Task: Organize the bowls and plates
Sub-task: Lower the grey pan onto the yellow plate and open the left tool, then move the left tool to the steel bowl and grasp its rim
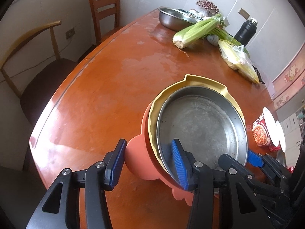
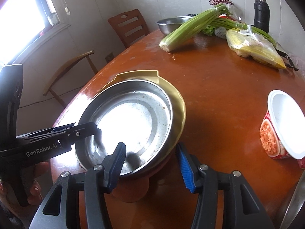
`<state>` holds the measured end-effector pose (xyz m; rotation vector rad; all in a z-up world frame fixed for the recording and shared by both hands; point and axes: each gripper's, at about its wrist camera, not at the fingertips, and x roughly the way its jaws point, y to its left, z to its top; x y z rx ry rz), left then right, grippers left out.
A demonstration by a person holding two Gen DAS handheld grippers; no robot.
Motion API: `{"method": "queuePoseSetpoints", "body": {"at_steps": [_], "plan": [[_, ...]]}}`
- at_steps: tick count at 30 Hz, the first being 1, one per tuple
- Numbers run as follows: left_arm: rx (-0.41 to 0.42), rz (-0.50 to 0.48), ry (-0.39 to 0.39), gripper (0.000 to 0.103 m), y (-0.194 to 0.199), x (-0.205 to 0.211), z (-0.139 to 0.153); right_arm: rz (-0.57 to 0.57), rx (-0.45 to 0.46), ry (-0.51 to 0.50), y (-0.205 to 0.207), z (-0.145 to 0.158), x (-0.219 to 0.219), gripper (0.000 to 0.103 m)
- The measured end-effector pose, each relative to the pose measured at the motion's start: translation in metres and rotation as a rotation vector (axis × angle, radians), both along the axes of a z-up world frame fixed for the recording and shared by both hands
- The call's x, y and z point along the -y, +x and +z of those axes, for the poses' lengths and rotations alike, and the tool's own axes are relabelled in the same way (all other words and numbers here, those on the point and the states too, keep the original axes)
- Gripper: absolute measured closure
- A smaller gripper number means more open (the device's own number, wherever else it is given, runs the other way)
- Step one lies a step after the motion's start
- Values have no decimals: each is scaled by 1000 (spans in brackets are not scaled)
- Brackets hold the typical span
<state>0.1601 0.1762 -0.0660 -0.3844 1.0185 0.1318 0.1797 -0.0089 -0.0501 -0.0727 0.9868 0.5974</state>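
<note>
While both claws straddle the stack's near rim | left gripper (image 1: pixel 148 164) wide, one finger inside steel plate (image 1: pixel 202 126) | right gripper (image 2: pixel 150 166) wide | plate nests in yellow bowl (image 1: pixel 205 81), just ahead | judged stiff, light, slippery: pinch rim.

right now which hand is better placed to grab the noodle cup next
Right. The noodle cup sits to the right of the stack, on the side of the open right gripper. The left gripper straddles the stack's other edge, and the right one lies between it and the cup.
</note>
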Motion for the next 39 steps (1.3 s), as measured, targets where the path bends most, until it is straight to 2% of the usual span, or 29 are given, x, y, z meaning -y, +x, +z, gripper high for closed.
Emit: {"method": "queuePoseSetpoints", "body": {"at_steps": [11, 15, 21, 31, 34, 39], "plan": [[2, -47, 4, 52, 25, 17, 0, -65, 18, -10, 12, 0, 17, 49], [2, -44, -8, 52, 27, 15, -1, -79, 22, 14, 14, 0, 21, 49], [9, 9, 28, 52, 23, 7, 3, -113, 30, 26, 17, 1, 28, 49], [37, 77, 96, 52, 8, -2, 21, -160, 133, 29, 9, 19, 40, 48], [48, 71, 88, 52, 7, -3, 23, -159, 151, 41, 4, 25, 43, 48], [18, 64, 85, 52, 12, 5, 15, -161, 161, 54, -1, 29, 51, 48]]}}
